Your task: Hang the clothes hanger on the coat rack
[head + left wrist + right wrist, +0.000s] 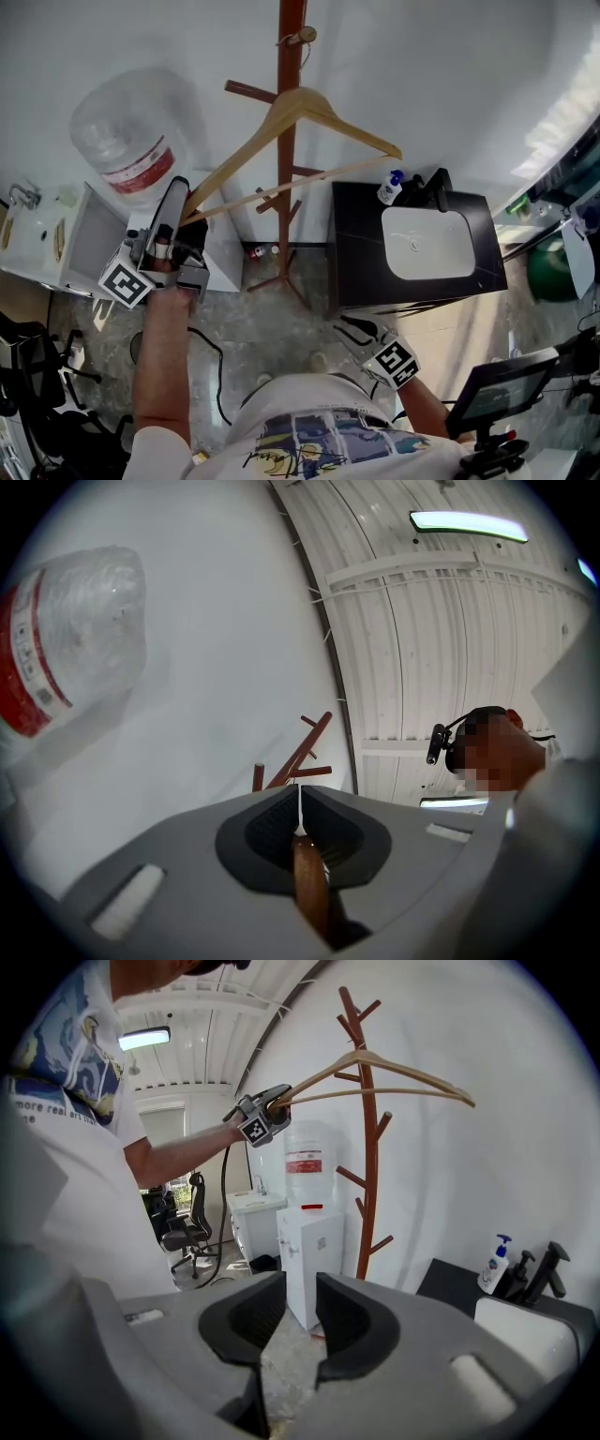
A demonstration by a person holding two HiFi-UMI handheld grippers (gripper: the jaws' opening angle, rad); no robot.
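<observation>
The wooden hanger (251,142) (309,892) (412,1072) is up in the air right against the coat rack (291,19) (305,752) (367,1176). Its peak crosses the reddish pole near the top, tilted a bit, with the far tip sticking out past the pole on the other side. I honestly can't make out the hook, so no idea if it's on a peg or not.

The left gripper (178,192) (300,803) (281,1101) has it by the near tip. The jaws are pinched tight on the wood, and the arm is raised and angled upward.

The right gripper (352,328) (292,1312) is down low by the person's waist, well away from the rack. Its jaws are a little apart with nothing in them, just floor showing through the gap.

Just beside the rack there's a water dispenser (314,1241) with a big clear bottle (127,136) (66,639) (302,1152) on top. On the other side there's a black surface (356,244) with a white sink (422,244) set in it, plus a soap pump bottle (389,187) (494,1265) and a black tap (433,187) (544,1274) at the back. An office chair (187,1227) sits further off.
</observation>
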